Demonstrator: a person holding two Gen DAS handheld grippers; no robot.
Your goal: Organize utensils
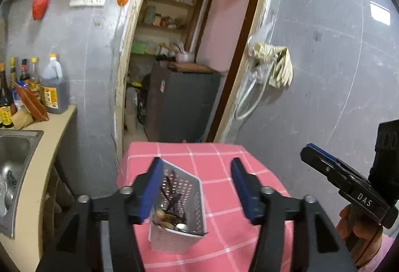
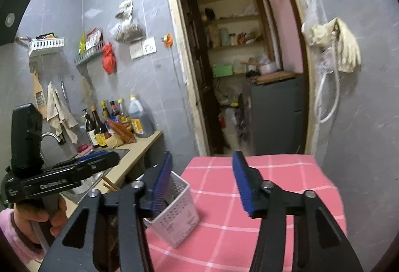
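We hold both hand-held grippers released: the left hand-held gripper (image 1: 197, 187) and right hand-held gripper (image 2: 202, 182) grasp nothing. The white perforated plastic utensil basket (image 1: 179, 217) stands low in the frame on the pink checked tabletop (image 1: 224, 159), utensils inside.

Perforated white plastic caddy (image 1: 178, 209), pink checked cloth (image 1: 219, 167)

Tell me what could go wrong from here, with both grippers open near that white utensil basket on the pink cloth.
1. The white perforated basket stands close to the left edge of the pink checked tablecloth, beside the gap to the counter; a nudge might tip it off.
2. The left gripper has one finger right at the basket's rim, so moving sideways could knock it over.
3. The utensils lie loose inside and could spill out.
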